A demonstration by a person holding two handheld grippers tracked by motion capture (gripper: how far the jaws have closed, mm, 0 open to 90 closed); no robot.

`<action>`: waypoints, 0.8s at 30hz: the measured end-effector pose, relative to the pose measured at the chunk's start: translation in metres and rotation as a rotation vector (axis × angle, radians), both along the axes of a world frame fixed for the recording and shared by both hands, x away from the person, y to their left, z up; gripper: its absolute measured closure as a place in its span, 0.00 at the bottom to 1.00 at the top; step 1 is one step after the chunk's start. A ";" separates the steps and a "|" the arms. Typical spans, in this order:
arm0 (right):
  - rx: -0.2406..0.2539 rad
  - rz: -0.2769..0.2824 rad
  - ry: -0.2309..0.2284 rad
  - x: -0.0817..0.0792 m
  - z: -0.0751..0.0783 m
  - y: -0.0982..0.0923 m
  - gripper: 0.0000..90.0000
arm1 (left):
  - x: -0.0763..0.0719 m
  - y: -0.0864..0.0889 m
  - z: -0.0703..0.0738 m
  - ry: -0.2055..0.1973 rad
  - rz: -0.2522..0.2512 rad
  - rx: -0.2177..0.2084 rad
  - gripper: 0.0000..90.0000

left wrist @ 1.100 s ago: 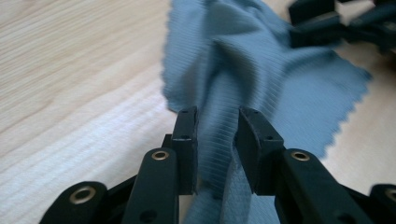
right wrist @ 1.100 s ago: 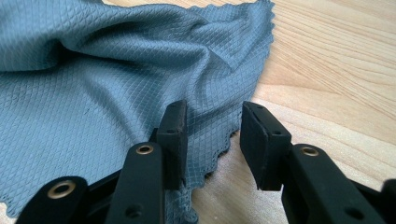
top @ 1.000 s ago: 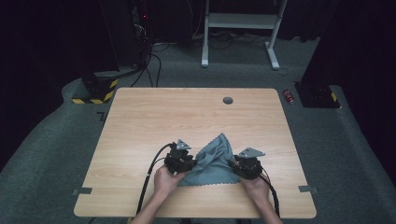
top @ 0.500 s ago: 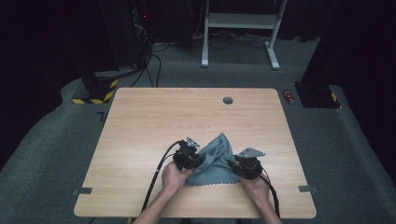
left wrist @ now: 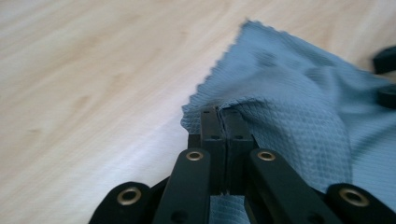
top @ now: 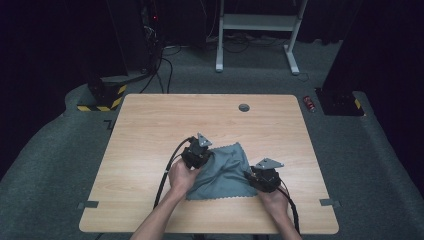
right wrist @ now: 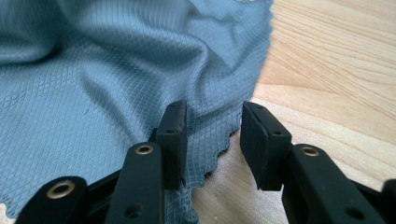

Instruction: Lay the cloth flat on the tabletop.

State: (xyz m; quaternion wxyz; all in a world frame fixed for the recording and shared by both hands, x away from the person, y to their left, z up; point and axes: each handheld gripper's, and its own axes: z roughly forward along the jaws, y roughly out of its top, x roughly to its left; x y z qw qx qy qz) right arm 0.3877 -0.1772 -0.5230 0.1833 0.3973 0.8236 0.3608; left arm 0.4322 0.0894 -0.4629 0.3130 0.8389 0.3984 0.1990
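My left gripper [left wrist: 218, 112] had just pinched shut on the blue cloth's [top: 226, 170] edge; my right gripper [right wrist: 212, 128] sat open over the opposite edge.

Blue-grey cloth [top: 225, 172] on wooden table [top: 150, 130]

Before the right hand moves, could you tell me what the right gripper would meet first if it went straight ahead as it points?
Probably the blue-grey cloth: the right gripper stands open over its scalloped edge, and rumpled folds rise directly ahead.
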 end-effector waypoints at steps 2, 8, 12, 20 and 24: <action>0.000 -0.001 0.000 0.000 0.000 0.000 0.68 | 0.007 0.004 -0.003 0.021 0.021 0.004 0.99; -0.001 -0.001 -0.002 0.000 0.000 0.000 0.68 | 0.007 0.010 -0.019 0.073 0.048 0.007 0.86; 0.000 -0.003 -0.001 0.000 0.000 0.000 0.68 | -0.001 0.019 -0.021 0.100 0.068 -0.009 0.73; 0.000 -0.003 -0.001 0.000 0.000 0.000 0.68 | -0.002 0.021 -0.040 0.163 0.070 -0.010 0.78; 0.000 -0.003 0.000 0.000 0.000 0.000 0.68 | -0.008 0.019 -0.034 0.131 0.030 0.026 0.98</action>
